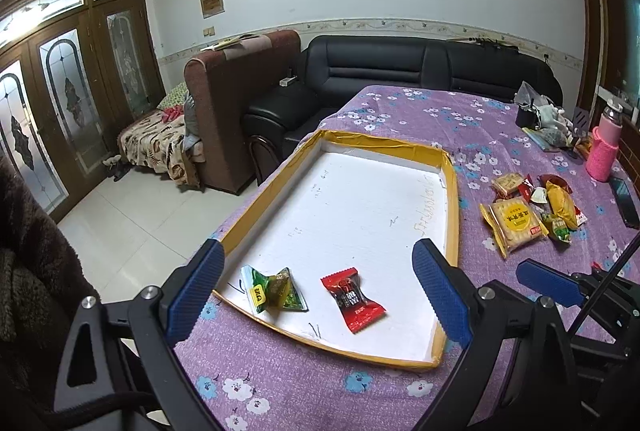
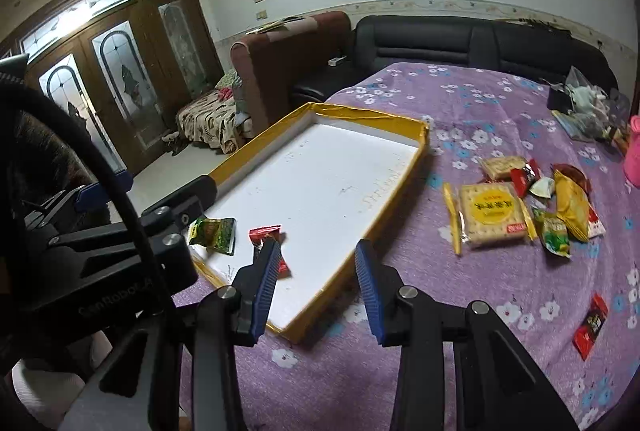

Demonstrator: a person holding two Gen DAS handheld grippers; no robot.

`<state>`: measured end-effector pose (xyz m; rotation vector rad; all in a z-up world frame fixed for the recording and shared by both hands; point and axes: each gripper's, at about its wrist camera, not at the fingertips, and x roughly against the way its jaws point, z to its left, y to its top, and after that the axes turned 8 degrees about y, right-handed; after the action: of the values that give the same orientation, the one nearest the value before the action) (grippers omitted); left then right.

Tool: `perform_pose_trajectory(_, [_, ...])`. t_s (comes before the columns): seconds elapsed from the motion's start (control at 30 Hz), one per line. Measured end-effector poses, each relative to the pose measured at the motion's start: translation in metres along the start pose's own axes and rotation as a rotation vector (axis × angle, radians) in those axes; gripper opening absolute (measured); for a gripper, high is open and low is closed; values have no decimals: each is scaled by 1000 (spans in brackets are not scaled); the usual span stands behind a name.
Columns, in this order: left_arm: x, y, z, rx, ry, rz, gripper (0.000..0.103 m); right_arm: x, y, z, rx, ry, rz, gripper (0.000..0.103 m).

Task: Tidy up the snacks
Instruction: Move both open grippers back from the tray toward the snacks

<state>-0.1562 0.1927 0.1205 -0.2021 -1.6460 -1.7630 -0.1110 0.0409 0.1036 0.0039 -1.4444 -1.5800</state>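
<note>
Purple flowered cloth covers the desk (image 1: 360, 383), with sofas and glazed doors behind. At the left, the yellow-rimmed tray (image 1: 451, 191) holds 2 snacks at its near end: a green packet (image 1: 276, 289) and a red candy (image 1: 354, 299). The left gripper (image 1: 316, 293) hangs over them, jaws wide and empty. The right gripper (image 2: 316, 287), jaws narrower and also empty, sits above the tray's near right edge. Further right lies the unsorted pile (image 2: 520, 207) of cracker packs and sweets, plus 1 red packet (image 2: 591, 325) alone nearer. Sorting looks barely begun; most snacks remain outside.
</note>
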Motion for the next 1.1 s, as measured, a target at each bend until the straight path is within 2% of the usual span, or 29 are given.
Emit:
perform_pose_trajectory(0.4, [8, -1, -29, -61, -16, 5, 95, 26, -10, -35, -76, -15, -43, 41])
perform_pose_trajectory(0.5, [6, 3, -34, -65, -89, 35, 95, 41, -12, -56, -97, -46, -63, 41])
perform_pose_trajectory(0.67, [-2, 6, -49, -59, -210, 80, 96, 101, -26, -135, -231, -192, -115, 46])
perform_pose_trajectory(0.77, [-8, 3, -69, -64, -274, 110, 96, 120, -40, -174, -302, -284, -75, 47])
perform_pose_trajectory(0.9, [-15, -3, -93, -96, -326, 148, 96, 115, -56, -198, -339, -294, 12, 47])
perform_pose_trajectory(1.0, [-10, -6, -107, -135, -310, 150, 96, 94, -59, -202, -309, -309, 80, 47])
perform_pose_trajectory(1.1, [-2, -7, -114, -161, -238, 117, 96, 81, -59, -211, -348, -288, 104, 47])
